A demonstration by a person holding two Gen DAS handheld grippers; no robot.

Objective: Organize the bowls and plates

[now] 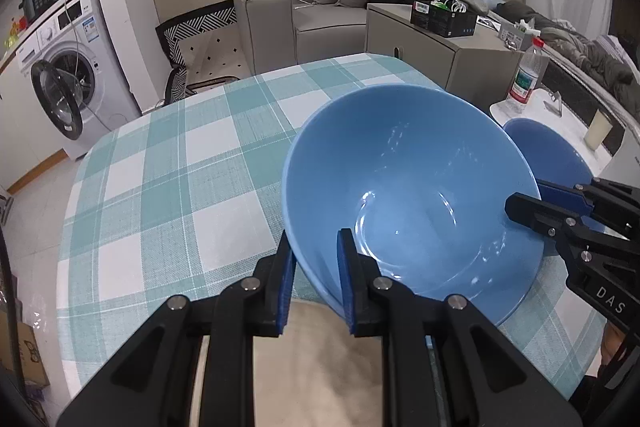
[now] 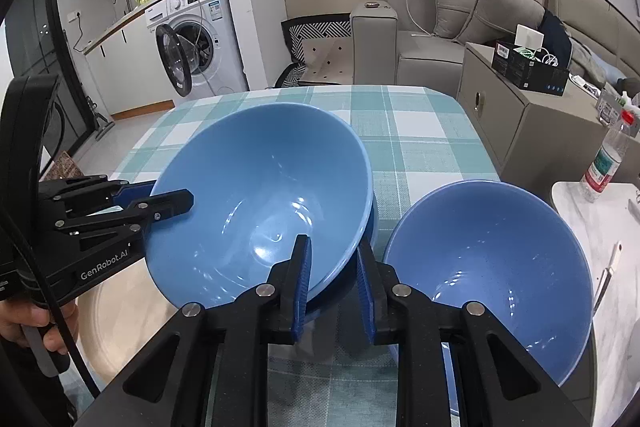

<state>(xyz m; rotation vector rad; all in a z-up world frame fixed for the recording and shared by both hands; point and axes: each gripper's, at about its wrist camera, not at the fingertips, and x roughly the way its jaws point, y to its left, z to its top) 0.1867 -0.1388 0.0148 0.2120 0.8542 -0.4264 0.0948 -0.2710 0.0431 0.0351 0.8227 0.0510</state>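
A large light-blue bowl (image 1: 412, 187) (image 2: 260, 203) is held tilted above the checked tablecloth. My left gripper (image 1: 314, 275) straddles its near rim, one finger inside and one outside, and seems to grip it. My right gripper (image 2: 332, 283) straddles the opposite rim with a visible gap, jaws apart. The bowl appears to rest in a darker blue bowl (image 2: 360, 267) under it. A second darker blue bowl (image 2: 492, 267) (image 1: 548, 151) stands to the right. A beige plate (image 1: 320, 367) (image 2: 120, 307) lies below at the table's near edge.
The table (image 1: 180, 167) has a teal and white checked cloth. A white side table (image 2: 592, 227) at the right holds a water bottle (image 2: 608, 159) and a cup (image 1: 598, 133). A grey cabinet (image 1: 440, 43), a sofa and a washing machine (image 1: 68, 67) stand beyond.
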